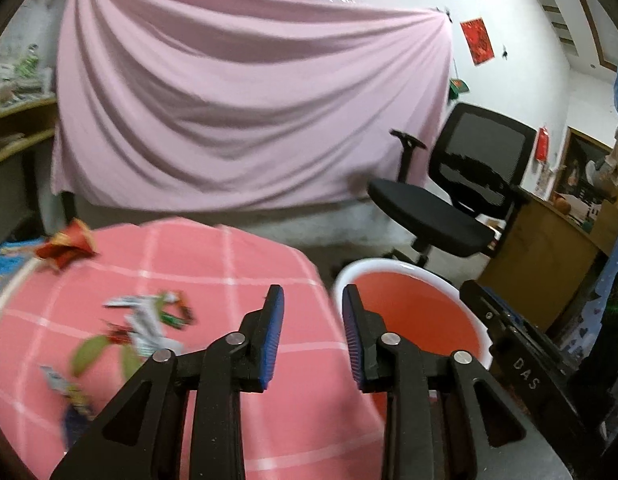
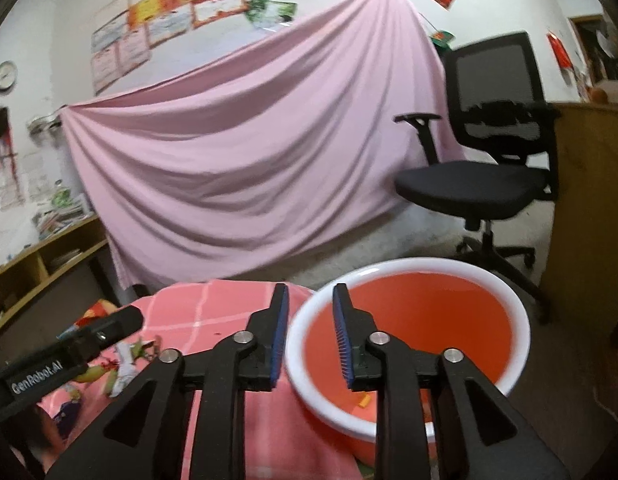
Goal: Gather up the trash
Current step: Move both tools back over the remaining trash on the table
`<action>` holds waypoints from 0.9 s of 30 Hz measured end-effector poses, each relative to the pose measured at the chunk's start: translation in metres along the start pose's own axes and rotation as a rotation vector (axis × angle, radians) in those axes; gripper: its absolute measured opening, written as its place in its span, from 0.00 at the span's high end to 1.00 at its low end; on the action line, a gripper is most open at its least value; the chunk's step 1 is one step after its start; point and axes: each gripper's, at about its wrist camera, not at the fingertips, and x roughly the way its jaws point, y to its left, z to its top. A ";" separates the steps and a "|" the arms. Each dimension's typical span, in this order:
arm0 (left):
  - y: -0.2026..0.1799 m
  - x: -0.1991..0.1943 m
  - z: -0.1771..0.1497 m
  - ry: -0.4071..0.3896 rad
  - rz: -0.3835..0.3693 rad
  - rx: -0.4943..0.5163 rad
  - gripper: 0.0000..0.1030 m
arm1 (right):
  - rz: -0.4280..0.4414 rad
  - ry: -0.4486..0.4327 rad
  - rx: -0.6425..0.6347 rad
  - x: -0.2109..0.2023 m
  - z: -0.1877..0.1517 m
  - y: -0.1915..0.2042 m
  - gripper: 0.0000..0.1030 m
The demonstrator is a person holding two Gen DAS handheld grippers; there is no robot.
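Several crumpled wrappers (image 1: 145, 324) lie on the pink checked tablecloth (image 1: 213, 264); they also show in the right wrist view (image 2: 125, 364). A red crumpled wrapper (image 1: 67, 246) sits at the table's far left. An orange bin with a white rim (image 1: 413, 312) stands right of the table, also in the right wrist view (image 2: 409, 320), with a small orange scrap (image 2: 364, 401) inside. My left gripper (image 1: 313, 320) is open and empty over the table's right edge. My right gripper (image 2: 310, 320) is open and empty above the bin's left rim.
A black office chair (image 1: 449, 200) stands behind the bin. A pink sheet (image 1: 237, 112) hangs on the back wall. A wooden cabinet (image 2: 589, 216) is at right and wooden shelves (image 2: 45, 256) at left. The left gripper's body (image 2: 61, 352) shows in the right wrist view.
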 end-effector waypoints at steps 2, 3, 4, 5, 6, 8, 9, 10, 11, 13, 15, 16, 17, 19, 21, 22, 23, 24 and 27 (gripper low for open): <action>0.011 -0.014 -0.003 -0.032 0.028 -0.015 0.67 | 0.021 -0.023 -0.010 -0.004 0.000 0.008 0.67; 0.017 -0.022 -0.004 -0.048 0.043 -0.026 0.65 | 0.031 -0.033 -0.015 -0.006 0.000 0.013 0.66; 0.023 -0.030 -0.006 -0.066 0.059 -0.036 0.63 | 0.037 -0.041 -0.018 -0.007 0.001 0.016 0.63; 0.028 -0.037 -0.007 -0.084 0.080 -0.043 0.62 | 0.046 -0.052 -0.023 -0.008 0.001 0.020 0.60; 0.033 -0.043 -0.007 -0.103 0.100 -0.047 0.56 | 0.058 -0.066 -0.028 -0.010 0.001 0.024 0.54; 0.042 -0.058 -0.010 -0.147 0.127 -0.054 0.47 | 0.078 -0.086 -0.040 -0.013 0.000 0.033 0.50; 0.048 -0.067 -0.013 -0.171 0.139 -0.060 0.42 | 0.091 -0.099 -0.052 -0.015 -0.001 0.039 0.48; 0.054 -0.073 -0.015 -0.187 0.151 -0.065 0.36 | 0.101 -0.108 -0.061 -0.016 -0.001 0.044 0.41; 0.059 -0.079 -0.015 -0.199 0.163 -0.069 0.32 | 0.110 -0.117 -0.068 -0.018 -0.002 0.048 0.33; 0.069 -0.092 -0.021 -0.232 0.195 -0.081 0.15 | 0.127 -0.156 -0.079 -0.024 -0.004 0.057 0.12; 0.081 -0.105 -0.026 -0.277 0.223 -0.098 0.08 | 0.141 -0.186 -0.098 -0.029 -0.006 0.066 0.09; 0.086 -0.111 -0.029 -0.293 0.244 -0.105 0.02 | 0.153 -0.203 -0.115 -0.032 -0.007 0.071 0.05; 0.090 -0.116 -0.032 -0.307 0.264 -0.111 0.02 | 0.162 -0.214 -0.124 -0.033 -0.008 0.074 0.03; 0.099 -0.128 -0.040 -0.329 0.307 -0.115 0.02 | 0.186 -0.241 -0.149 -0.037 -0.010 0.082 0.00; 0.106 -0.135 -0.045 -0.329 0.335 -0.107 0.02 | 0.202 -0.255 -0.175 -0.040 -0.012 0.088 0.00; 0.109 -0.138 -0.049 -0.330 0.346 -0.101 0.02 | 0.210 -0.260 -0.192 -0.041 -0.013 0.091 0.00; 0.111 -0.141 -0.052 -0.334 0.351 -0.098 0.02 | 0.217 -0.262 -0.202 -0.042 -0.014 0.094 0.00; 0.112 -0.143 -0.056 -0.336 0.355 -0.094 0.02 | 0.227 -0.259 -0.214 -0.042 -0.015 0.096 0.00; 0.114 -0.144 -0.067 -0.310 0.351 -0.083 0.02 | 0.240 -0.242 -0.237 -0.040 -0.018 0.100 0.00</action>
